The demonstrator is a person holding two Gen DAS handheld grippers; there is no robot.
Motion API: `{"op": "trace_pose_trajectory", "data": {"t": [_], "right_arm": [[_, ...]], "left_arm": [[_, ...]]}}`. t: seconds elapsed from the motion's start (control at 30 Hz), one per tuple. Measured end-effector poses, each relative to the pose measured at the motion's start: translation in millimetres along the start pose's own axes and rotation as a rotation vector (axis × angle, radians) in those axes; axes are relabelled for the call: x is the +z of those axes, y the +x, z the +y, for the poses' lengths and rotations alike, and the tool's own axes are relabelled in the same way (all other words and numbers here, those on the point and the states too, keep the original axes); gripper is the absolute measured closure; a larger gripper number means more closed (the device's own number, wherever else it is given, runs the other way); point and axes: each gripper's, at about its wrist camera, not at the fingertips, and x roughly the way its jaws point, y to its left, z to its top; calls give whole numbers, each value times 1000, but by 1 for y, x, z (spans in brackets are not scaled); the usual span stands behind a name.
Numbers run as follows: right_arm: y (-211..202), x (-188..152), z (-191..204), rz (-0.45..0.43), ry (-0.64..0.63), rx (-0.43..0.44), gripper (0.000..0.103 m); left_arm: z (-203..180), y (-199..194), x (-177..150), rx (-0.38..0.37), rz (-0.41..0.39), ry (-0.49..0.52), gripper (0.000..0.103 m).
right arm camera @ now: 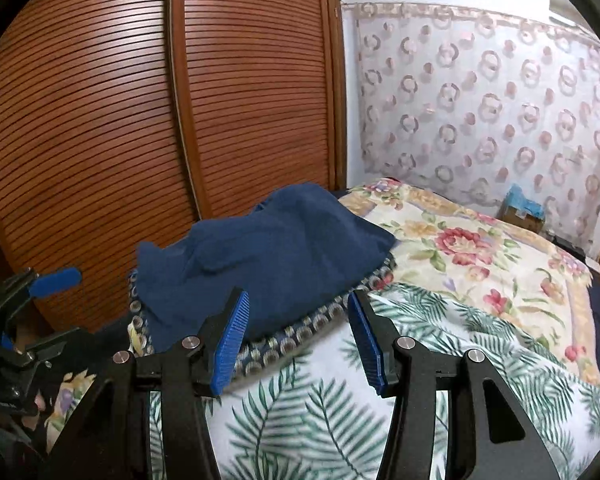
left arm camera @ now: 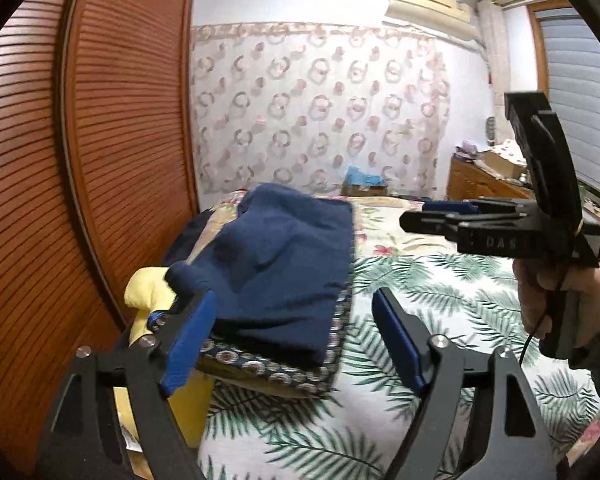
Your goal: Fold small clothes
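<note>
Dark navy knit garment point(left arm camera: 276, 256), on bed: soft, light, limp | grasp hem corners | my jaws, both sides: parted, empty

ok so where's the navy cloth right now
The navy cloth lies on a patterned cushion at the bed's left edge, beside the wooden slatted door, ahead of both grippers.

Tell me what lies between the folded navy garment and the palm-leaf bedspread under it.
In both wrist views, a dark cushion with a ring-patterned border lies under the navy garment, resting on the palm-leaf bedspread. A yellow cloth shows beside it in the left view.
</note>
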Motion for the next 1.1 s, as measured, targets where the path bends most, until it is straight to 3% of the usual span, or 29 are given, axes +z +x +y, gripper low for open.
{"op": "trace_pose_trajectory", "data": {"t": [0.13, 0.53, 0.67, 0.93, 1.1], "right_arm": [[-32, -13, -1, -12, 24, -28, 50], [-115, -56, 7, -38, 63, -112, 48], [-147, -66, 16, -59, 81, -135, 38], [-210, -99, 42, -89, 132, -217, 33], [-243, -120, 56, -95, 171, -283, 24]], "left_arm": [[-12, -12, 3, -34, -28, 8, 7], [-59, -31, 0, -77, -46, 82, 7], [-77, -34, -3, -133, -27, 86, 7], [-115, -39, -17, -169, 17, 99, 7], [-140, -45, -27, -192, 28, 111, 7]]}}
